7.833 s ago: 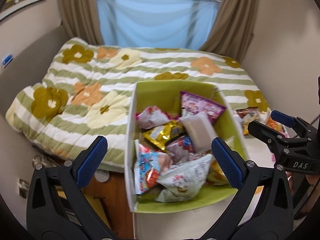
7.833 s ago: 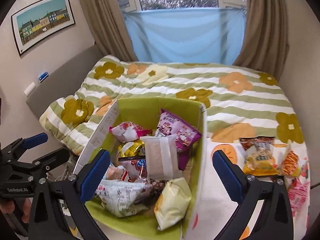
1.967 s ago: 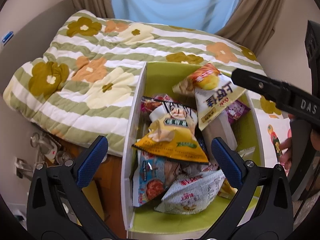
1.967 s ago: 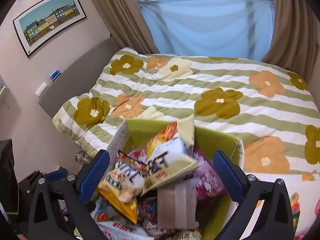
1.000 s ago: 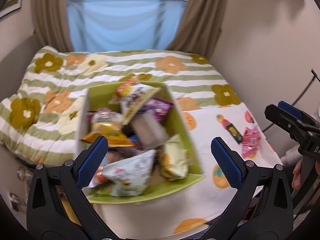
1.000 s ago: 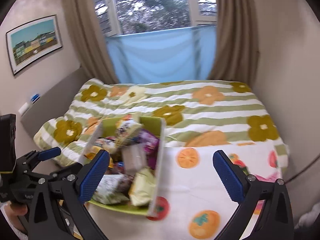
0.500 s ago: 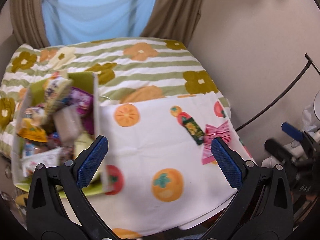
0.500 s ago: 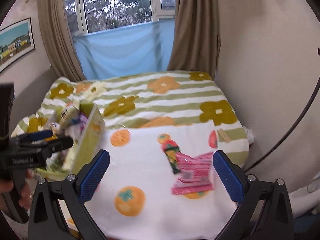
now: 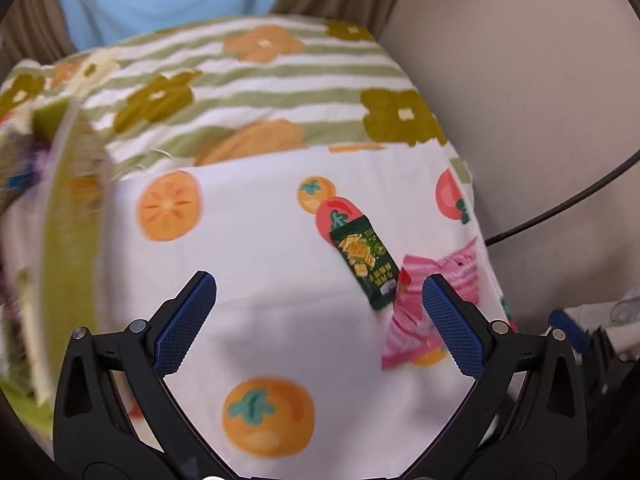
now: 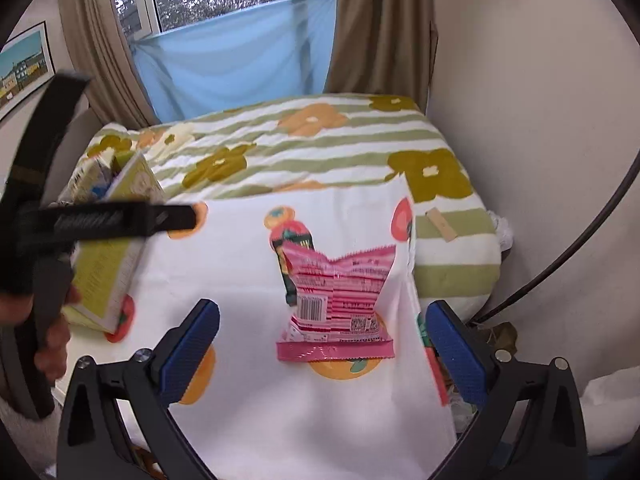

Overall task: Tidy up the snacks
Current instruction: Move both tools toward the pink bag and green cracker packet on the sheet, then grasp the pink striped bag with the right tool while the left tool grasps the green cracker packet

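Note:
A pink striped snack packet lies on the white fruit-print cloth, straight ahead of my right gripper, which is open and empty. A dark green snack packet lies beside the pink packet, partly under it in the right wrist view. My left gripper hovers open over the cloth, its right finger near the pink packet. The green box of snacks stands at the cloth's left end; the same box is blurred in the left wrist view.
A striped flowered bedspread lies beyond the cloth. A beige wall runs close on the right, with a black cable curving along it. A person's hand holds the left gripper's handle at the left.
Both grippers swung right, away from the green box, and now face the two packets lying on the cloth. The right gripper came closer to the pink packet.

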The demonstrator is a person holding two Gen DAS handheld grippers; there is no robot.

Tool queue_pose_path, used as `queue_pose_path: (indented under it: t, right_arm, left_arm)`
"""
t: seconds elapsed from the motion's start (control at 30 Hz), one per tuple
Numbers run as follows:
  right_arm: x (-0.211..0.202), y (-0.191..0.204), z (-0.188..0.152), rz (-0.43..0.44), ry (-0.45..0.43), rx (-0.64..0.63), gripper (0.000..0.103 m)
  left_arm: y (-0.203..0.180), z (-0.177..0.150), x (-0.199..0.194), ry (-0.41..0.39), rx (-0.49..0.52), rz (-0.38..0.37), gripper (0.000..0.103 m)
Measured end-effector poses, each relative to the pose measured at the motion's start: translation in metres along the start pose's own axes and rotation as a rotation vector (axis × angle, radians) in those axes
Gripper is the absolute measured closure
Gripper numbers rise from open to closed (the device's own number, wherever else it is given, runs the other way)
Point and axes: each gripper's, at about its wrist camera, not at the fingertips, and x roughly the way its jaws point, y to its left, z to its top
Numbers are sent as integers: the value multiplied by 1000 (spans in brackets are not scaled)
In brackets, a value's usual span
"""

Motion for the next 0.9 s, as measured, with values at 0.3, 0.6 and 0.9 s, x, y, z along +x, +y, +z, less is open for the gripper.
queue_pose_path:
  t: [0.3, 0.6, 0.9]
  right_arm:
    - [64, -7, -12, -43, 46, -31, 0]
    - [93, 0, -10, -82, 90, -103, 0]
    - [111, 1, -14, -85, 135, -162, 0]
  left_arm:
    - [-26, 29, 109, 167, 77, 9, 1]
    - [-40, 35, 152, 264, 144, 70, 1]
    - [-29, 28, 154, 296, 175, 111, 1]
